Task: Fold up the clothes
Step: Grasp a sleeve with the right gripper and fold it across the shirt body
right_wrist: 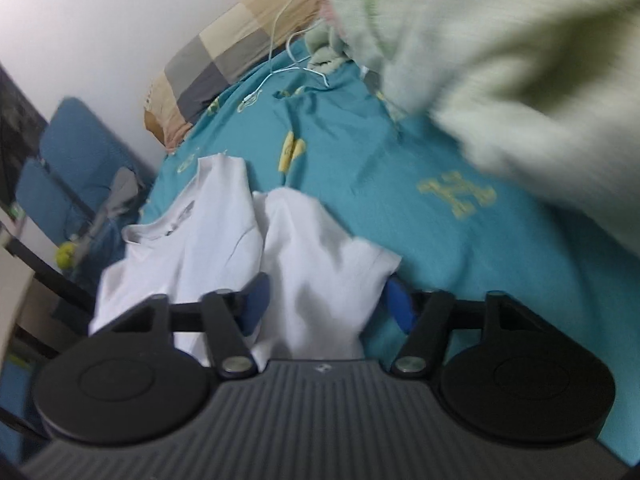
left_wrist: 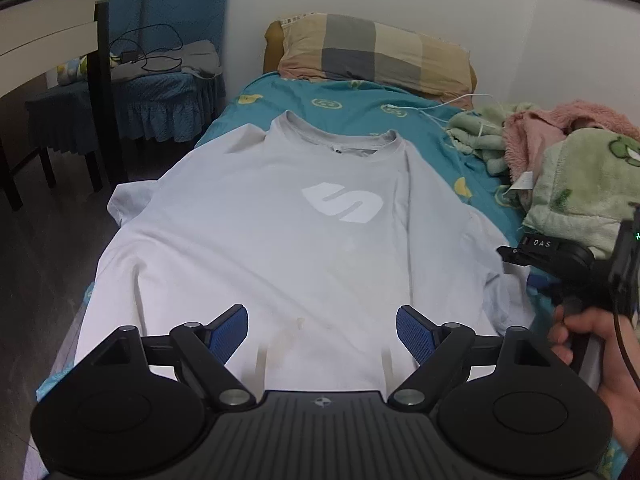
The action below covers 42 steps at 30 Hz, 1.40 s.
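Observation:
A white T-shirt (left_wrist: 280,240) with a pale S logo lies face up on the teal bedsheet (left_wrist: 360,104), collar toward the pillow. My left gripper (left_wrist: 322,332) hovers open over the shirt's lower part, blue pads wide apart with nothing between them. A hand (left_wrist: 592,340) holds the right gripper's body (left_wrist: 552,252) at the shirt's right sleeve. In the right wrist view, which is blurred, my right gripper (right_wrist: 328,304) is open, and the sleeve of the T-shirt (right_wrist: 312,248) lies between its spread fingers.
A checked pillow (left_wrist: 376,52) sits at the head of the bed. A pile of green and pink blankets (left_wrist: 560,160) fills the right side, close above the right gripper. A white cable (left_wrist: 440,108) crosses the sheet. A blue chair (left_wrist: 160,80) and a table (left_wrist: 40,32) stand left.

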{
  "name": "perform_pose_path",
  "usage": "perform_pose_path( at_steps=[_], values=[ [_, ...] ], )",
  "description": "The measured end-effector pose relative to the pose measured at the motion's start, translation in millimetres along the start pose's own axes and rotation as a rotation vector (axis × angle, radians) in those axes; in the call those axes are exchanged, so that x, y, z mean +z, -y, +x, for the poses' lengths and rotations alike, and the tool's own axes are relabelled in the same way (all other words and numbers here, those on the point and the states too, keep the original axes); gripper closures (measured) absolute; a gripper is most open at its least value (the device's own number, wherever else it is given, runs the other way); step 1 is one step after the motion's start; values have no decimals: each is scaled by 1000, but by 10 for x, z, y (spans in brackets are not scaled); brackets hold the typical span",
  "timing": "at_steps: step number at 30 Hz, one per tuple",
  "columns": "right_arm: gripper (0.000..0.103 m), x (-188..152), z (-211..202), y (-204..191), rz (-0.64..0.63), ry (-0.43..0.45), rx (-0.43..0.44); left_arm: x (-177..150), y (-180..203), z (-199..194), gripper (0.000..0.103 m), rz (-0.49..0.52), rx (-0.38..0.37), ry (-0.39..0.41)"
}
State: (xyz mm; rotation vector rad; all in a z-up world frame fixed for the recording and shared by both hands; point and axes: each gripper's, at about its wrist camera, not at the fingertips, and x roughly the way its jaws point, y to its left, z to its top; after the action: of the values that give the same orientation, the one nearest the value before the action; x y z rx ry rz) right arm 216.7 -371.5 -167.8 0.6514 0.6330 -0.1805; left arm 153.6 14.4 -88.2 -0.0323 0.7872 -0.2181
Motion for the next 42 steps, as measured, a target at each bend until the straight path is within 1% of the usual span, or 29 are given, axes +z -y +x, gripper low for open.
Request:
perform_pose_path(
  at_steps=[1,3,4,9,13,18,21,25,28,32,34,37,42],
  values=[
    [80,35,58,-49,-33,2,-23,-1,-30,23,20,-4,3,-4],
    [90,112,150,-148,-101,12,-68,6,-65,70,20,-6,1,-5],
    [92,162,149,-203,-136,28,-87,13,-77,92,20,-6,3,-5],
    [95,434,123,-468,-305,108,-179,25,-70,191,20,21,22,-11],
    [96,840,-78,-547,-399,209,-252,27,-35,272,20,33,17,-28],
    [96,1179,-76,-550,-477,224,-359,60,12,293,20,41,10,-24],
    [96,1383,-75,-552,-523,232,-424,74,-8,290,20,41,19,-19],
    [96,1627,-67,-565,-577,240,-502,96,-92,298,20,8,23,-27],
    [96,1631,-31,-663,-524,210,-473,142,-150,280,20,-15,29,-18],
    [96,1472,-37,-938,-402,105,-321,218,-242,237,20,-36,62,5],
    [96,1311,-19,-1179,-370,47,-243,254,-309,217,20,-57,69,13],
    [96,983,71,-1659,-392,-37,-150,295,-425,184,20,-96,73,21],
    [94,395,382,-2356,-463,-136,-77,309,-635,160,20,-163,77,25]
  ],
)
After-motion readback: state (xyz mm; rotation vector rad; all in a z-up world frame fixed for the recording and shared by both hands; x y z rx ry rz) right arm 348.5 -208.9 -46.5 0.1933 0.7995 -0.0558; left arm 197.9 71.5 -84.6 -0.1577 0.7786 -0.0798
